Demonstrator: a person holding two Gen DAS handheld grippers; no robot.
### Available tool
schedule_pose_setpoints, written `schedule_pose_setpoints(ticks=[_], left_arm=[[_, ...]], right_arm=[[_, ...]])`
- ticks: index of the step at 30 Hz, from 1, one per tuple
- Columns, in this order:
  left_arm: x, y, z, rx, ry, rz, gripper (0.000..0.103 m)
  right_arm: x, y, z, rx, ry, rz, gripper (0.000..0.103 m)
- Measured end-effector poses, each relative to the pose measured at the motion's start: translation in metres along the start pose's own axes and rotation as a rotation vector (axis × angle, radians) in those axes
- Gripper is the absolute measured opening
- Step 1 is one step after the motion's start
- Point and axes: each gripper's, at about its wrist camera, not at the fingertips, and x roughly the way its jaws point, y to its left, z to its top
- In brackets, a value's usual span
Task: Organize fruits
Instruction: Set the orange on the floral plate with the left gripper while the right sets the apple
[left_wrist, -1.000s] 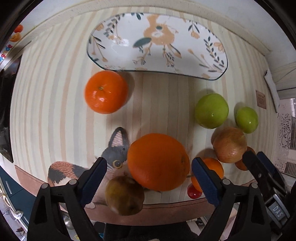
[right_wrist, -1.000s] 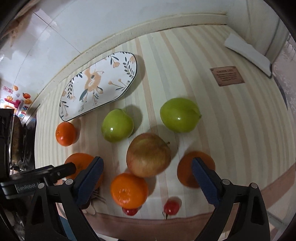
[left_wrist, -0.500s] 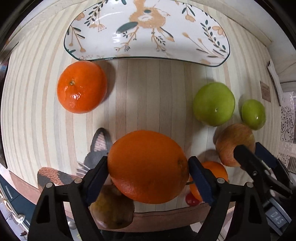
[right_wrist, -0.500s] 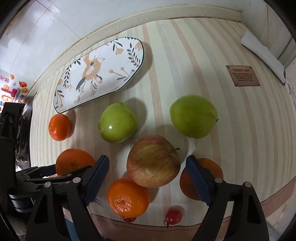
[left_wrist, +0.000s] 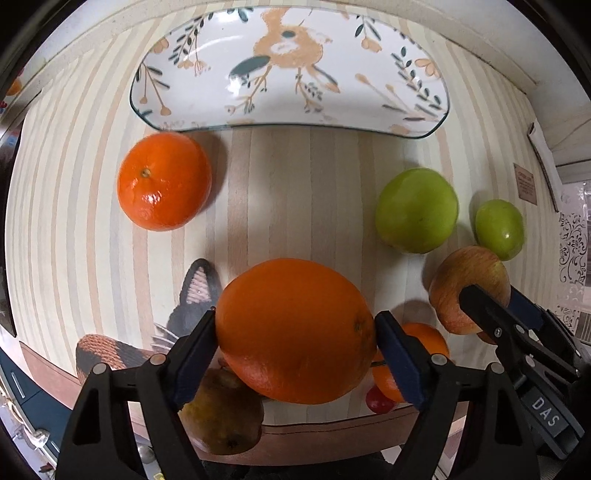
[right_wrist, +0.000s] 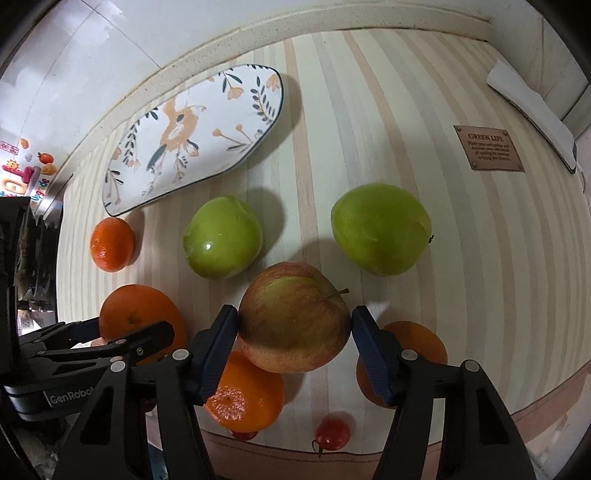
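My left gripper (left_wrist: 295, 323) points straight down, and both blue pads press the sides of a large orange (left_wrist: 295, 336). That orange stands on the striped cloth, below the flowered plate (left_wrist: 369, 55). In the right wrist view a red-yellow apple (right_wrist: 291, 295) sits between the pads of my right gripper (right_wrist: 294, 319). Its jaws are closing and both pads touch the apple's flanks. The right gripper (left_wrist: 502, 301) also shows at the apple in the left wrist view. The plate (right_wrist: 207, 140) holds nothing.
Two green apples (right_wrist: 221, 236) (right_wrist: 380, 229) lie beyond the red one. A mandarin (left_wrist: 164, 181) sits left of the plate. Another mandarin (right_wrist: 245, 395), an orange (right_wrist: 417, 347), a cherry tomato (right_wrist: 332, 432) and a brown fruit (left_wrist: 221, 413) crowd the cloth's near edge.
The left gripper came down over the large orange and its pads closed onto it. The right gripper's jaws narrowed from wide apart until they met the red-yellow apple.
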Motion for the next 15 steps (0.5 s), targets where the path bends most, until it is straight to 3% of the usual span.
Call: schedule_pose_setpoints(ticks=[8,13,14,15], left_arm=[[-0.062,-0.007,0.003,0.004,-0.1,-0.052,0.083],[-0.115,0.0,0.038,-0.013,-0.189,-0.095,0.083],[-0.121,0.006,0.046,-0.018,-0.197,-0.097,0.083],[-0.125,0.01,0.062,-0.026,-0.21,-0.093,0.083]], right_arm=[[-0.064,0.011,0.017,-0.044,-0.082,0.083,0.066],[-0.091,0.031,0.052,-0.095,-0.125,0.131,0.06],[-0.092,0.036,0.061,-0.105,-0.133,0.14,0.05],[-0.092,0.042,0.07,-0.12,-0.141,0.146,0.031]])
